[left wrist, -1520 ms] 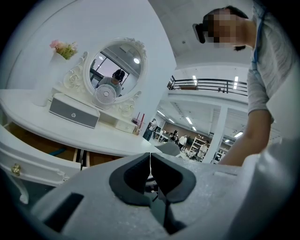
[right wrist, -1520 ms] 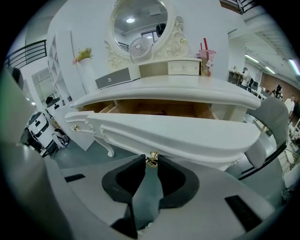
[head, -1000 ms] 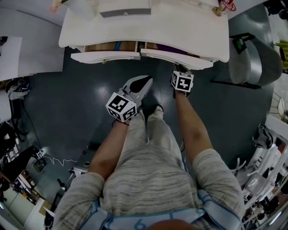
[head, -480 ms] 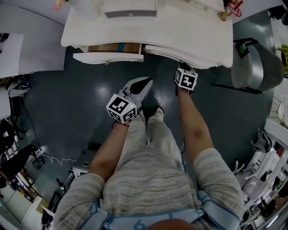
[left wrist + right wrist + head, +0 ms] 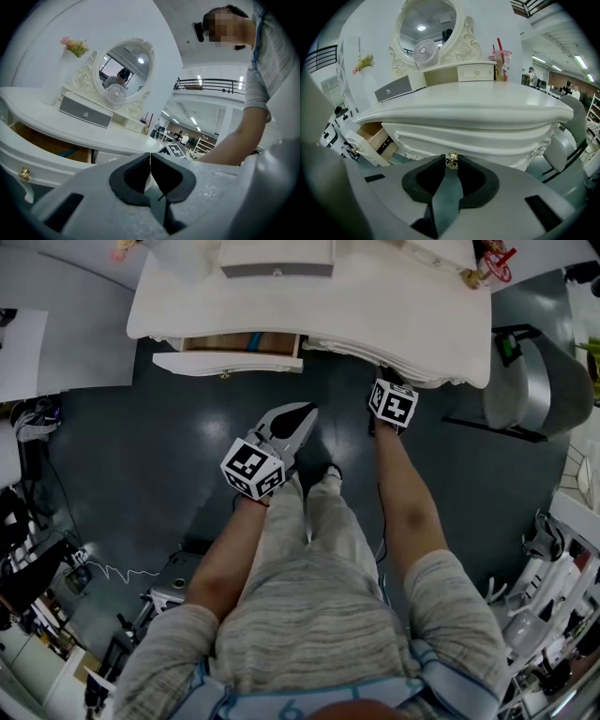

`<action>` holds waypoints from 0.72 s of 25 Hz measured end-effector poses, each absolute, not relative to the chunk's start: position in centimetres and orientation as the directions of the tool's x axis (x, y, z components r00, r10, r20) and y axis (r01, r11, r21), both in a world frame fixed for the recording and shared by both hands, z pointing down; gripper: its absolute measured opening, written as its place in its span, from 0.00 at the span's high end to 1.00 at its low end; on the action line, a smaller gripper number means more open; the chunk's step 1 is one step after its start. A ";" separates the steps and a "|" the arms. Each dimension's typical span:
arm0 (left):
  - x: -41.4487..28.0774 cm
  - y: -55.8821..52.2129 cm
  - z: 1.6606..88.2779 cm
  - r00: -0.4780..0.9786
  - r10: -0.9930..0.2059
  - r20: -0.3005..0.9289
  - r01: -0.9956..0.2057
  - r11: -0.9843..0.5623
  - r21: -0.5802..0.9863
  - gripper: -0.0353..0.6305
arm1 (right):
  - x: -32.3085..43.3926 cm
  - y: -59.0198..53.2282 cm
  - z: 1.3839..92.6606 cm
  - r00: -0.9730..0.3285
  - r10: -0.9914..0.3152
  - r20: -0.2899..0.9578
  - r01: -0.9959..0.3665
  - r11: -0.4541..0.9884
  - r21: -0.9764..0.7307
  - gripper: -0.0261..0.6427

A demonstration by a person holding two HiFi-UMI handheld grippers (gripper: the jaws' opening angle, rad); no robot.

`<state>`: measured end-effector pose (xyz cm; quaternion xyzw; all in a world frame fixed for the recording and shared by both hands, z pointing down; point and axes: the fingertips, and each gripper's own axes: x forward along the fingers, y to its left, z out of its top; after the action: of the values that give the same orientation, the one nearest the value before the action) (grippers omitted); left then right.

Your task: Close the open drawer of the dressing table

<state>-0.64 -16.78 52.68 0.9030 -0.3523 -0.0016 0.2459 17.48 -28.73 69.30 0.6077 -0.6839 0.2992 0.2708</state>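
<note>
Now the open drawer point(image 5: 225, 362) sits at the desk's point(image 5: 375, 306) left end, nearer my closed, empty left tongs point(image 5: 305, 413); my right tongs point(image 5: 382, 381) pinch a knob point(image 5: 451, 160).

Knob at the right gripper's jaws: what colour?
Brassy gold. The knob shows best in the right gripper view.

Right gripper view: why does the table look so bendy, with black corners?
Right gripper view: a wide-angle lens bows the dressing table and leaves dark corners; left gripper view: the same dark rim; head view: the shiny floor shows soft glare.
</note>
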 end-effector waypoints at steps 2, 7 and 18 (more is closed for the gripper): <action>-0.8 -17.0 52.8 0.751 -0.638 0.172 -0.637 -0.629 0.446 0.92 | 17.5 -29.1 69.3 -0.114 -0.672 0.732 -0.994 0.077 -0.083 0.84; -1.0 -17.4 53.1 0.749 -0.640 0.171 -0.638 -0.626 0.449 0.92 | 17.6 -29.9 69.3 -0.104 -0.681 0.725 -0.994 0.057 -0.089 0.84; -1.0 -18.1 53.4 0.751 -0.638 0.171 -0.635 -0.627 0.452 0.92 | 17.6 -30.4 69.4 -0.096 -0.686 0.721 -0.995 0.049 -0.085 0.84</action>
<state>-1.02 -18.08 53.42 0.9018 -0.3527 -0.0027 0.2497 17.62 -30.37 69.35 0.6210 -0.6768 0.2996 0.2579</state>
